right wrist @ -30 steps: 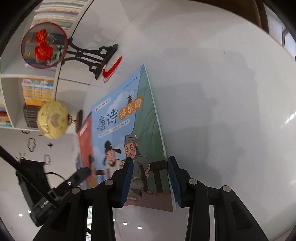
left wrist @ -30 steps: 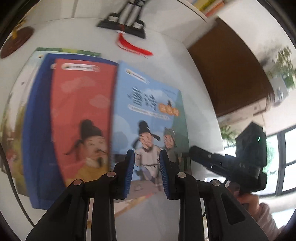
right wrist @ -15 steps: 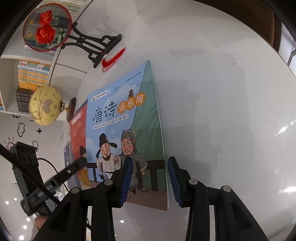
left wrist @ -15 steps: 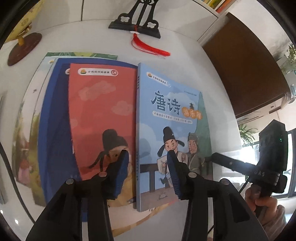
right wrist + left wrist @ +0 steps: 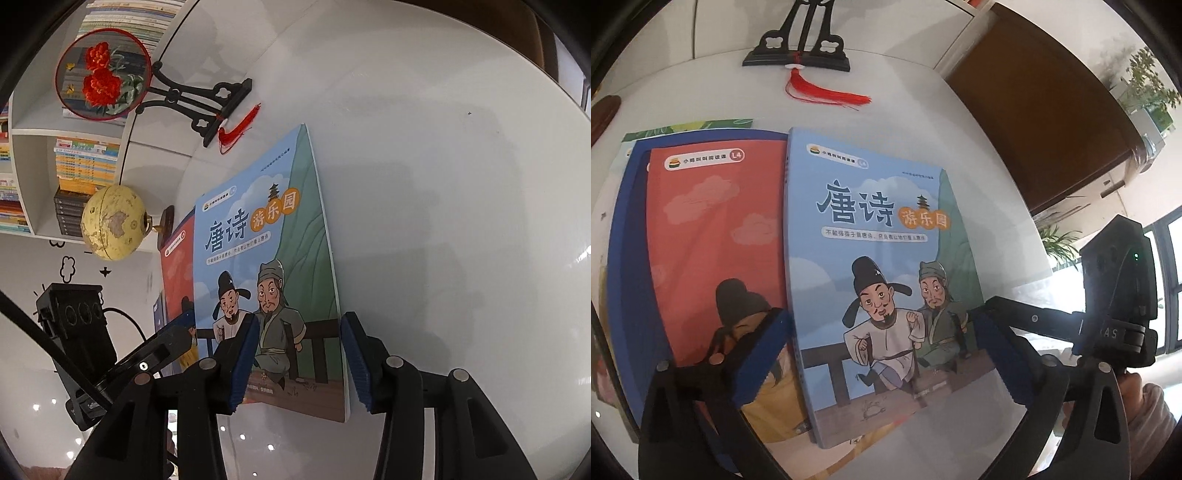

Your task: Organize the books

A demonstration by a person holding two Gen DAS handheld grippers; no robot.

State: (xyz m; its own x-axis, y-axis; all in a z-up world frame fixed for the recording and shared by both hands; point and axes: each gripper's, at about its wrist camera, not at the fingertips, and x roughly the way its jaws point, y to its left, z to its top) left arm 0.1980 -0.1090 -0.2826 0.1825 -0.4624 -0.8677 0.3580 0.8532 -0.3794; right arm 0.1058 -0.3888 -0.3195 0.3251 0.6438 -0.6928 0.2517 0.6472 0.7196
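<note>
I am seeing a bookshelf [image 5: 33, 155] at 10 o'clock in the right view, its compartments holding rows of books. On the white table [image 5: 905, 99] the red book [image 5: 716, 258] is lying left of the blue book [image 5: 882, 266], overlapped by it. My left gripper [image 5: 882, 354] is gaping wide around the blue book, gripping nothing. My right gripper [image 5: 299, 362] is straddling its right edge, also open.
</note>
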